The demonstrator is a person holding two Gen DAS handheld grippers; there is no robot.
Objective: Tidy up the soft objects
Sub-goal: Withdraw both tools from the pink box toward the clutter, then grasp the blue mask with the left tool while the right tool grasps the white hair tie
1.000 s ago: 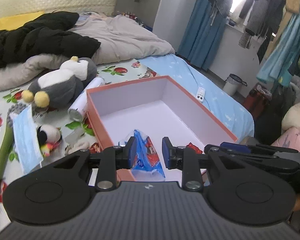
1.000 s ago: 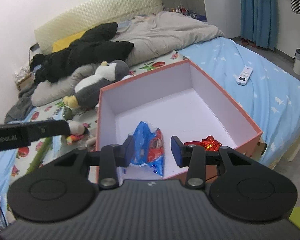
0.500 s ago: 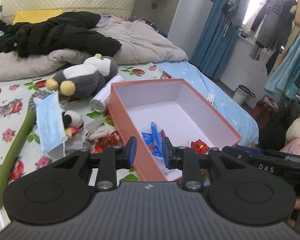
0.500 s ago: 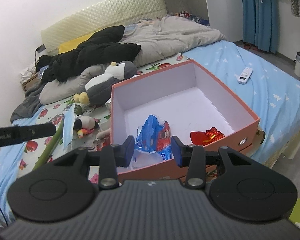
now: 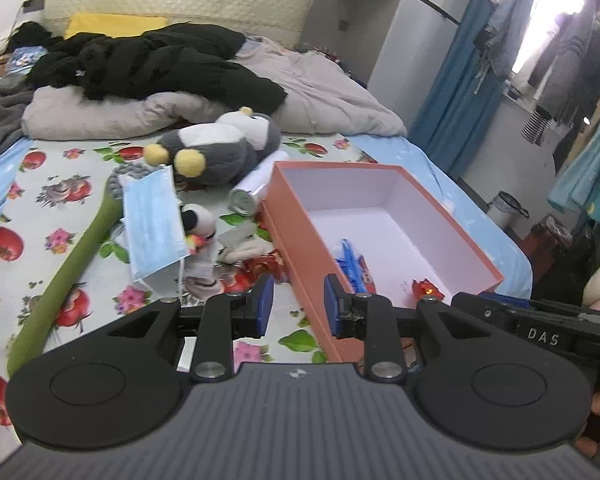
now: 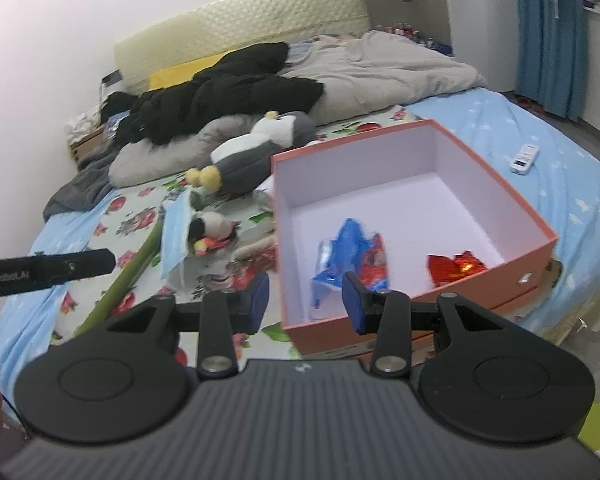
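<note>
The left tongs (image 5: 298, 306) stand apart with nothing between the pads, poised over the near left corner of the orange box (image 5: 296, 236). The right tongs (image 6: 305, 306) are likewise apart and empty, above the box's near wall.

Inside the box, near its front, lie a blue snack packet (image 6: 346, 258) and a crumpled red wrapper (image 6: 456, 266); the far half of the white floor is bare. The box rim sits close under both tongs, its right side running near the bed's right edge.

Left of the box the soft things crowd together on the bed (image 5: 40, 200): a small black-and-white plush (image 5: 198, 220) just beside a blue face mask (image 5: 154, 220), a long green plush stem (image 5: 76, 248) further left, and a red wrapper (image 5: 266, 264) against the box wall. A white cylinder (image 5: 252, 192) lies between the box and a grey penguin plush (image 5: 220, 150) beyond.

Farther off are a grey quilt (image 6: 380, 68), a black coat (image 6: 228, 96) and a padded headboard (image 6: 240, 28). A white remote (image 6: 524, 158) rests on the blue sheet to the right. Blue curtains (image 5: 456, 80) hang at the right.
</note>
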